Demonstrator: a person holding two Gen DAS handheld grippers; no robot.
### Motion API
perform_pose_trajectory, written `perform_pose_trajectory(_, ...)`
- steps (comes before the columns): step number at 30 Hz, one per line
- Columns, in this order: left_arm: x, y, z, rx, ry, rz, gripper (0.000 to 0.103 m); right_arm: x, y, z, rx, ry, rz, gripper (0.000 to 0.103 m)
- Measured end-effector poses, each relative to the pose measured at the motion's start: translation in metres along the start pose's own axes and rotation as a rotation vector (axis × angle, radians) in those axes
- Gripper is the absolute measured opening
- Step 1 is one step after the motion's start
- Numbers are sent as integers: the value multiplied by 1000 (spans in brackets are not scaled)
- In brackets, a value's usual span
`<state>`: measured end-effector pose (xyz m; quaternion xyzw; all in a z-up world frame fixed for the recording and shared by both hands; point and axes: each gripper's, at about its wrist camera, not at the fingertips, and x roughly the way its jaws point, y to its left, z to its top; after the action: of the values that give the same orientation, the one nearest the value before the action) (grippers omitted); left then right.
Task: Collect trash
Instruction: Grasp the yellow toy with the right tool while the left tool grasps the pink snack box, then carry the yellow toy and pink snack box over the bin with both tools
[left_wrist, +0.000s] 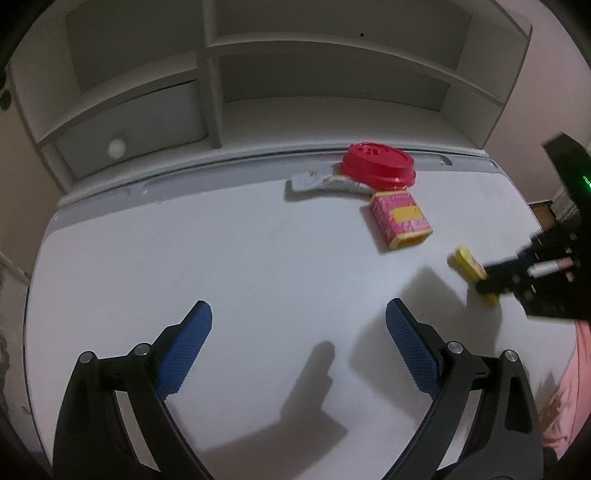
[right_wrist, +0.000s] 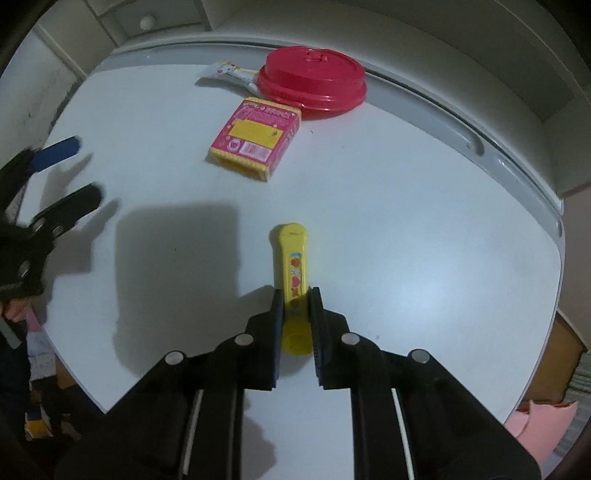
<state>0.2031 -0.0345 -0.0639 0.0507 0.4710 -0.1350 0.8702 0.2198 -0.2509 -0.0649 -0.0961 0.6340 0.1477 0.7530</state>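
Count on my white desk (right_wrist: 406, 221): four pieces of trash. One red lid (right_wrist: 312, 79), round, at the back edge. One white wrapper (right_wrist: 231, 74), partly under the lid. One pink box (right_wrist: 255, 136), yellow label, just in front of the lid. One yellow toy (right_wrist: 291, 258), long and flat. Two claws: my left (left_wrist: 299, 332), with two blue pads (left_wrist: 186, 354), and my right (right_wrist: 295, 325). One shelf unit (left_wrist: 214, 92) behind the desk, one drawer (left_wrist: 136, 129) in it, one round knob (left_wrist: 117, 148).

left gripper (left_wrist: 298, 314) spread wide, right gripper (right_wrist: 297, 295) closed tight
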Motion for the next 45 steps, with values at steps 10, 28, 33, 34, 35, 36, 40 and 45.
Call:
perform_pose_trajectory(10, 49, -82, 60, 26, 25, 16, 92, -29, -23, -59, 59, -106, 69, 14)
perform_pose_trajectory(28, 67, -107, 58, -10, 67, 93, 43, -61, -72, -160, 253, -222, 123, 14)
perform_pose_trajectory(33, 34, -141, 33, 61, 33, 33, 43, -79, -107, -226, 403, -293, 89, 14)
perform_pose_trajectory(34, 24, -155, 26, 85, 23, 1, 43, -82, -113, -239, 432, -308, 57, 14)
perform_pose_trajectory(35, 15, -171, 17, 117, 15, -30, 43, -87, -119, -257, 468, -331, 27, 14)
perform_pose_trajectory(36, 4, -192, 6, 160, 6, -71, 43, -91, -127, -278, 513, -351, -5, 14)
perform_pose_trajectory(40, -30, -267, -35, 308, -23, -229, 43, -88, -148, -349, 685, -381, -85, 14)
perform_pose_trajectory(45, -62, -356, -95, 477, -65, -347, 43, -57, -169, -433, 911, -361, -160, 14)
